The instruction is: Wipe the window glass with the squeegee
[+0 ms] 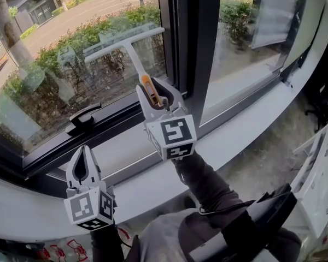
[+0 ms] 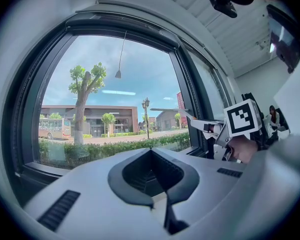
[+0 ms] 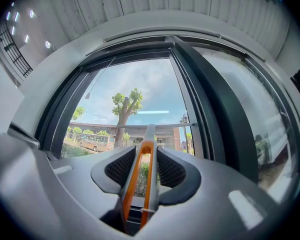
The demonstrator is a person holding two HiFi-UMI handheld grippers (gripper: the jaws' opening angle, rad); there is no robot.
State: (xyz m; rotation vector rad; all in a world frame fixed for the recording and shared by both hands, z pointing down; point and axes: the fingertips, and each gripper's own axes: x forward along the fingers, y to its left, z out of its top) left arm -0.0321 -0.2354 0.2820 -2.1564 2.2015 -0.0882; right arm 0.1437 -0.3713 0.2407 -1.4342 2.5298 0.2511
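The right gripper's [image 1: 157, 91] fingers [image 3: 176, 171] are closed tight on the orange-and-grey handle of the squeegee [image 1: 132, 53], with the handle running straight up between them. Gripping it low on the shaft likely gives reach: the long pale blade sits well above the fingers, lying roughly level across the left window glass [image 1: 54, 70]. It is at or very near the pane, though I cannot tell whether it is touching. Held crosswise like this, the blade is set up for a straight pull down the glass, and the stroke looks barely begun.

The left gripper [image 1: 83, 168] hangs low and near, to the left. Its fingers [image 2: 140, 184] are closed together with nothing between them. It appears parked below the pane to stay out of the blade's path.

The black window latch [image 1: 83, 116] sits on the lower frame between the two grippers and could catch the blade at the bottom of a stroke. The dark mullion [image 1: 188, 37] bounds the pane on the right, and the white sill [image 1: 251, 119] runs beneath.
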